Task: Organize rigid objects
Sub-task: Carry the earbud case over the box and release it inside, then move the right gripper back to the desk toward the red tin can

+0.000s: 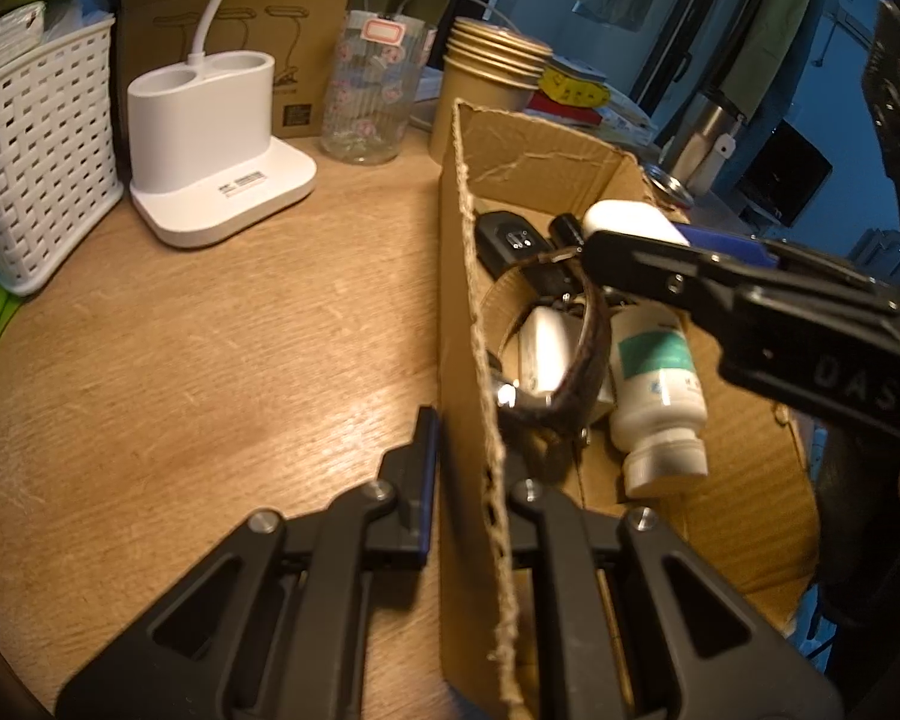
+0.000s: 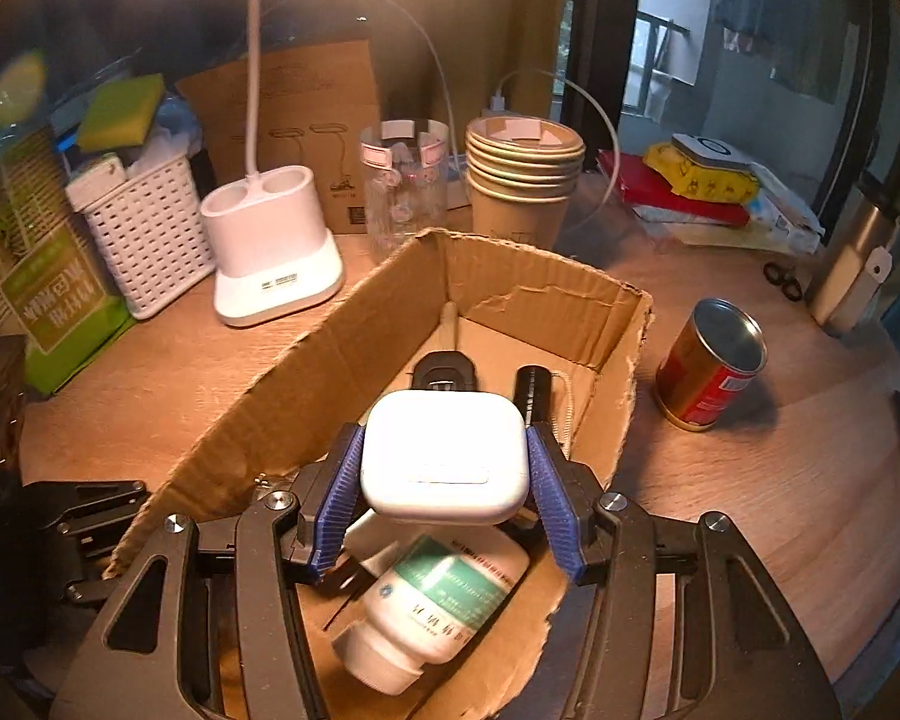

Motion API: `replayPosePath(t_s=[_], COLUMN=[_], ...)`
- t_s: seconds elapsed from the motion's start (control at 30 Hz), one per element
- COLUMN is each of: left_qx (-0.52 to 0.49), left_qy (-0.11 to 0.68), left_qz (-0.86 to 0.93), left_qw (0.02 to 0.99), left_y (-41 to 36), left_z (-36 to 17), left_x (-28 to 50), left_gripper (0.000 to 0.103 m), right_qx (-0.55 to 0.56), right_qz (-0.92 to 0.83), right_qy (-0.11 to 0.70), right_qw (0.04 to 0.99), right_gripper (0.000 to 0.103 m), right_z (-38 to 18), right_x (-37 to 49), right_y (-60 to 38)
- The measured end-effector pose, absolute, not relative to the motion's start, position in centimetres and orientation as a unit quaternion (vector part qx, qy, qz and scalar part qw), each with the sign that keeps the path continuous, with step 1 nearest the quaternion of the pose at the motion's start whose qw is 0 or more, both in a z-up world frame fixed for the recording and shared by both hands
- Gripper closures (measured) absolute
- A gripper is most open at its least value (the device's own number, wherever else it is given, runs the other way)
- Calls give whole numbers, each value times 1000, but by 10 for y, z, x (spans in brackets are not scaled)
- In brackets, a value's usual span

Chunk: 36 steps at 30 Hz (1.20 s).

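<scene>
An open cardboard box (image 2: 342, 354) stands on the wooden table. Inside lie a white pill bottle with a green label (image 2: 432, 612), a black car key (image 2: 444, 372), a black cylinder (image 2: 534, 396) and, in the left wrist view, a watch with a brown strap (image 1: 570, 372). My right gripper (image 2: 444, 474) is shut on a white earbud case (image 2: 444, 456) and holds it above the box. In the left wrist view the case (image 1: 630, 219) hangs over the box (image 1: 456, 324). My left gripper (image 1: 474, 444) is shut on the box's left wall.
A red tin can (image 2: 711, 363) stands right of the box. Behind it are stacked paper cups (image 2: 522, 180), a clear jar (image 2: 405, 180), a white lamp base (image 2: 270, 246), a white basket (image 2: 144, 228) and a green carton (image 2: 60, 306). A steel flask (image 2: 858, 258) stands far right.
</scene>
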State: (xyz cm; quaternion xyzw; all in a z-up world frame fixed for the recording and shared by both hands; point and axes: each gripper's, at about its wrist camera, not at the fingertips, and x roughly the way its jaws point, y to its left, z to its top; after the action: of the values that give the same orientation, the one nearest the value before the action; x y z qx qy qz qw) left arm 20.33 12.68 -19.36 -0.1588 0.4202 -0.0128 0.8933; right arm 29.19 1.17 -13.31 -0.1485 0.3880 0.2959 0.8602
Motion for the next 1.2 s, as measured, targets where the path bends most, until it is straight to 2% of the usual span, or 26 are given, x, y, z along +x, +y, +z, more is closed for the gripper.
replayPosePath(t_s=[0.63,0.77,1.2], left_qx=[-158,-158,-158], left_qy=[420,420,420], left_qz=[-13,-14,-13], left_qw=[894,894,893], left_y=[126,126,126], left_z=[-193,-193,-194], left_x=[203,203,203], left_gripper=[93,93,93], right_qx=[-139,-132,-84], right_qz=[291,292,262], right_qy=[402,381,357], right_qw=[857,867,893], right_gripper=[46,37,37], right_z=[-138,-128,-108], right_x=[308,305,316], right_y=[10,6,-35])
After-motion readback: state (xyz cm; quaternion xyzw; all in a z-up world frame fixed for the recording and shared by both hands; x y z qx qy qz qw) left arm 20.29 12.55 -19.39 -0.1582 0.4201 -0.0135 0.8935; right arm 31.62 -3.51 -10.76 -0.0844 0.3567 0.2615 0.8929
